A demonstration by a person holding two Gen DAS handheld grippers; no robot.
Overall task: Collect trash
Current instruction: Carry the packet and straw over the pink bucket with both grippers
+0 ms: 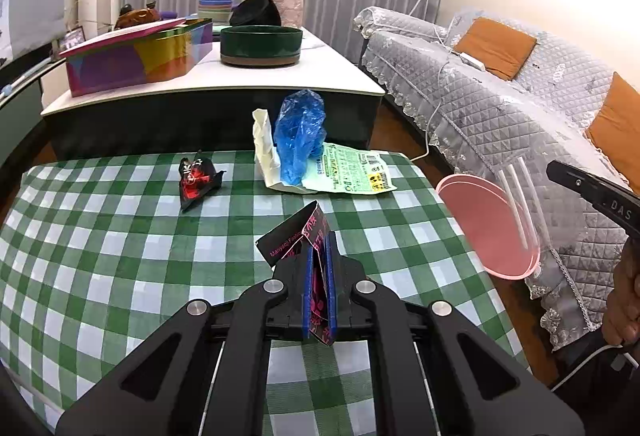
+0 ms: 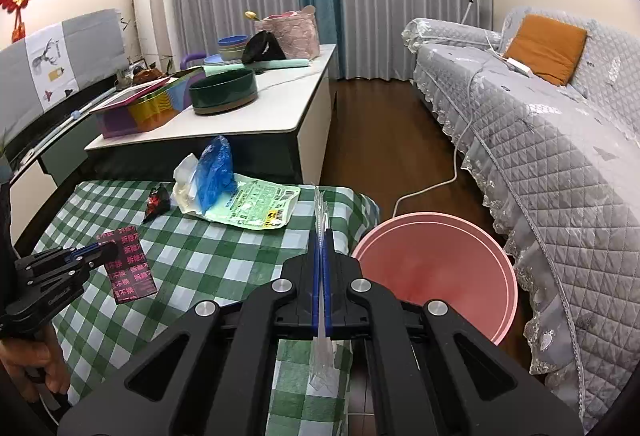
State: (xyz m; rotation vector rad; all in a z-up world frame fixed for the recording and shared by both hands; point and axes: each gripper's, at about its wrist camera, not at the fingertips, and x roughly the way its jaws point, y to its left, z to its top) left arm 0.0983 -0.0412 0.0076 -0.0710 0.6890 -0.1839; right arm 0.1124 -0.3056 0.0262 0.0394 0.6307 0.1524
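Left gripper (image 1: 319, 268): fingers clamped on a black-and-pink wrapper (image 1: 298, 236), held above the checkered tabletop (image 1: 120, 256). Right gripper (image 2: 321, 256): fingers pinched tight on a clear plastic sleeve (image 2: 320, 212), just beside the pink bin (image 2: 436, 272) at the tabletop's right edge. Right view shows the wrapper's flat printed face (image 2: 130, 264); left view only its folded edge. On the tabletop: crumpled black-red wrapper (image 1: 196, 178), blue bag (image 1: 300, 134), white paper (image 1: 264, 140), green packet (image 1: 352, 172).
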